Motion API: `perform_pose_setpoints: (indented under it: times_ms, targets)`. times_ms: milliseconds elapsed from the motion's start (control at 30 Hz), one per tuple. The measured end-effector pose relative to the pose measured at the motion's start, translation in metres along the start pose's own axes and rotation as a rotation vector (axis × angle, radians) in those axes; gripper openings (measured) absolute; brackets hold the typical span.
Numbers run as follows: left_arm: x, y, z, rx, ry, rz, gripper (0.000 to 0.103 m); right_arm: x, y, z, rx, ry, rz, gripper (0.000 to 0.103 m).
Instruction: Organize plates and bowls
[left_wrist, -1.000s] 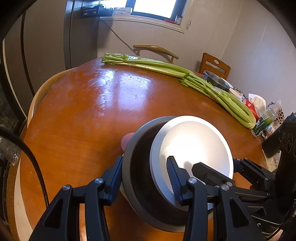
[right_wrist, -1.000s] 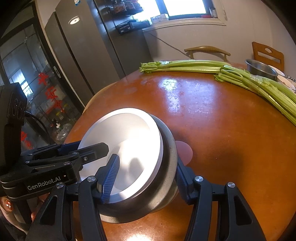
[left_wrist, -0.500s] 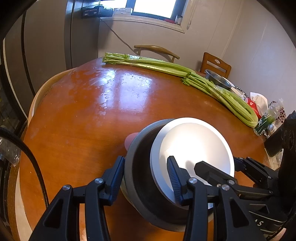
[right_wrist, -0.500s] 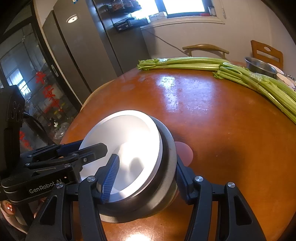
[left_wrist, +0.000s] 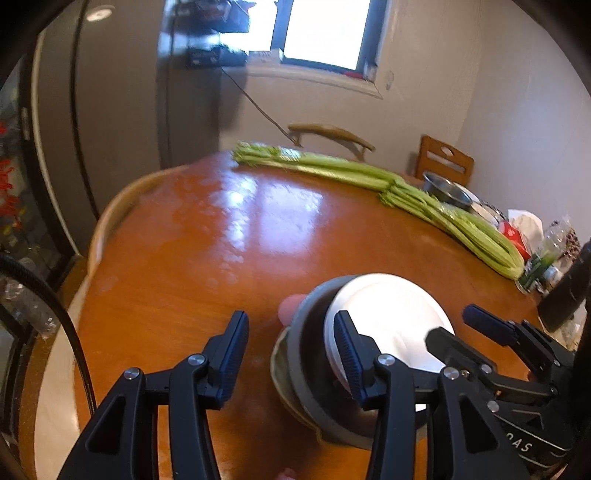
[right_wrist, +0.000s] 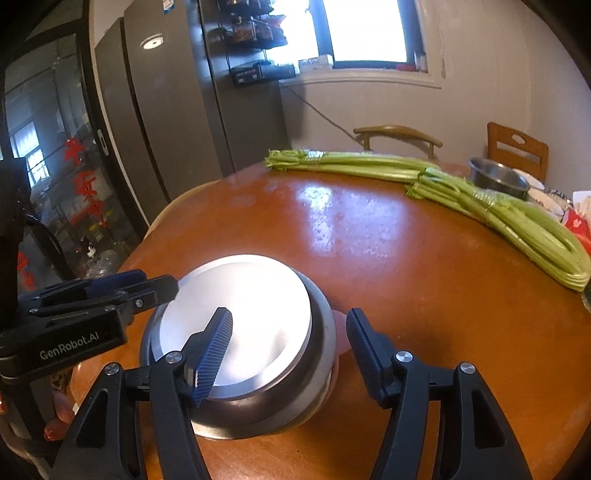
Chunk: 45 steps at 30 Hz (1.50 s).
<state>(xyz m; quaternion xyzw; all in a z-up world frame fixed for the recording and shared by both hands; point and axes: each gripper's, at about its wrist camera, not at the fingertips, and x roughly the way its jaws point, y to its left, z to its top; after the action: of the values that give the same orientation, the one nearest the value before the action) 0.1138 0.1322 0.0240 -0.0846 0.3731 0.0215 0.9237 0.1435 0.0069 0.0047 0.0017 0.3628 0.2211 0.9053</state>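
**Both grippers off the stacked bowls**

On the round wooden table (right_wrist: 424, 295), the left gripper (left_wrist: 291, 354) stands released: its pads touch nothing, one finger over bare wood, the other above the stack. The stack sits near the table's front edge: a white plate (right_wrist: 240, 310) nested in a steel bowl (right_wrist: 314, 369). The right gripper (right_wrist: 290, 350) has just been opening; its jaws straddle the bowl's rim without pressing. Celery (right_wrist: 498, 218) lies far back.
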Motion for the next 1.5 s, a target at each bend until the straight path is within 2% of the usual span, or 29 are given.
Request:
perform_pose_setpoints:
  times_ms: [167,233,367,600,733,867,1100,1500]
  targets:
    - [-0.029,-0.007,-0.011,0.004,-0.072,0.035,0.048,-0.020,0.000,-0.008,-0.010,-0.033,-0.022,0.067]
    - [-0.040,-0.013,-0.022,0.025,-0.090,0.054,0.049,-0.029,0.002,-0.013,-0.016,-0.040,-0.024,0.069]
    - [-0.057,-0.019,-0.046,0.004,-0.109,0.079,0.049,-0.049,0.005,-0.027,-0.031,-0.067,-0.042,0.072]
    - [-0.076,-0.035,-0.091,0.018,-0.109,0.102,0.051,-0.082,0.006,-0.067,-0.033,-0.107,-0.060,0.075]
    - [-0.082,-0.046,-0.110,0.045,-0.099,0.121,0.053,-0.090,0.007,-0.092,-0.035,-0.090,-0.087,0.075]
    - [-0.084,-0.054,-0.128,0.044,-0.085,0.109,0.054,-0.094,0.007,-0.110,-0.029,-0.069,-0.089,0.075]
    - [-0.075,-0.060,-0.139,0.055,-0.046,0.120,0.054,-0.102,0.007,-0.124,-0.026,-0.075,-0.111,0.075]
    - [-0.066,-0.057,-0.145,0.065,-0.022,0.135,0.055,-0.091,0.009,-0.127,-0.019,-0.038,-0.105,0.075]
